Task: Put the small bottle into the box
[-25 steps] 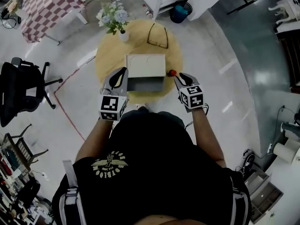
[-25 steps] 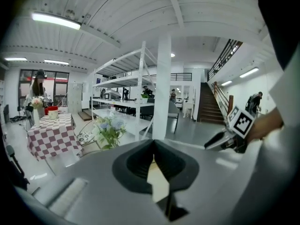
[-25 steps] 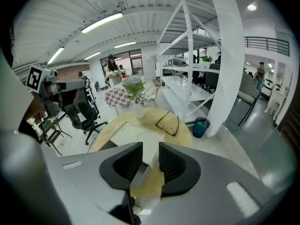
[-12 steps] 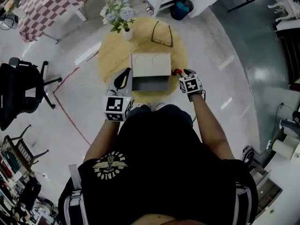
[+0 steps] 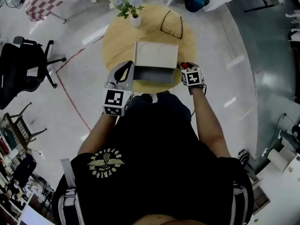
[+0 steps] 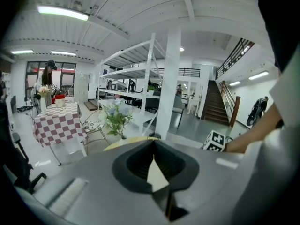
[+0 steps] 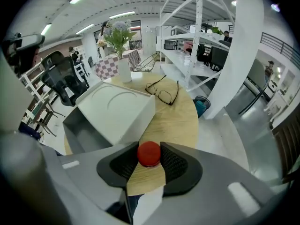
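Observation:
The small bottle (image 5: 183, 65) with a red cap (image 7: 149, 153) stands on the round wooden table (image 5: 117, 36), just right of the white box (image 5: 155, 55). The box's grey drawer (image 5: 153, 74) is pulled out toward me. My right gripper (image 5: 185, 69) points steeply down over the bottle. Its jaws opened and have just been closing a little, and the pads (image 7: 174, 163) touch the cap on both sides. My left gripper (image 5: 125, 73) hovers at the box's left front corner, its fingertips (image 6: 153, 157) together and holding nothing.
Black-rimmed glasses (image 5: 172, 25) lie at the table's far right. A white vase of flowers (image 5: 129, 1) stands at its far left edge. An office chair (image 5: 23, 74) is on the floor to the left, and a blue bin (image 5: 194, 1) beyond the table.
My right gripper has dropped down onto the red-capped bottle, so the cap now sits between its jaws. The left gripper has sunk slightly beside the box.

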{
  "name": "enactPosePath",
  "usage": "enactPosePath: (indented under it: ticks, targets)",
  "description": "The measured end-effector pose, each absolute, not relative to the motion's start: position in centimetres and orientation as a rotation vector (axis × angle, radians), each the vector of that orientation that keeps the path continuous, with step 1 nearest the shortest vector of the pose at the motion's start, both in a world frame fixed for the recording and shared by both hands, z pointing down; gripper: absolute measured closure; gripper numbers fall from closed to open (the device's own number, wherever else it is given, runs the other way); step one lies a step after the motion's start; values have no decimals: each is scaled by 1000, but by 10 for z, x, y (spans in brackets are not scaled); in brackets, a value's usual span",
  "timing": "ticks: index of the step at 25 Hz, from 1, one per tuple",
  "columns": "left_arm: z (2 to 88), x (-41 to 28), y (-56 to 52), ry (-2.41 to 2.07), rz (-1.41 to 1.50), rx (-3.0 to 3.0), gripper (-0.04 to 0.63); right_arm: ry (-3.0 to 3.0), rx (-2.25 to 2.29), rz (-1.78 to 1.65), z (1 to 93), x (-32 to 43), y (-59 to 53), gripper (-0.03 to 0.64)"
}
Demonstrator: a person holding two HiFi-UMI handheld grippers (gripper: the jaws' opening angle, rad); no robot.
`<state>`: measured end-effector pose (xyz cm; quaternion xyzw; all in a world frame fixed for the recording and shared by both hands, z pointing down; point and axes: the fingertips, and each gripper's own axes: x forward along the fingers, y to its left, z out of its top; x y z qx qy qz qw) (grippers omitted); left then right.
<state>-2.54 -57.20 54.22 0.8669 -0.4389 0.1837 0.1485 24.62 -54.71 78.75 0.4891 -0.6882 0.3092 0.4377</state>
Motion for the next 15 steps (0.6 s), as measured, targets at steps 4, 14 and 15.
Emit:
enactPosePath:
  ticks: [4, 14, 15]
  targets:
    - [533, -16, -568, -1263, 546, 2519, 595, -1712, 1167, 733, 780, 244, -536, 462]
    - [511, -9, -563, -1299, 503, 2561, 595, -1901, 980, 563, 667, 210, -509, 462]
    - [510, -11, -562, -1306, 499, 2556, 595, -1923, 956, 543, 656, 202, -508, 462]
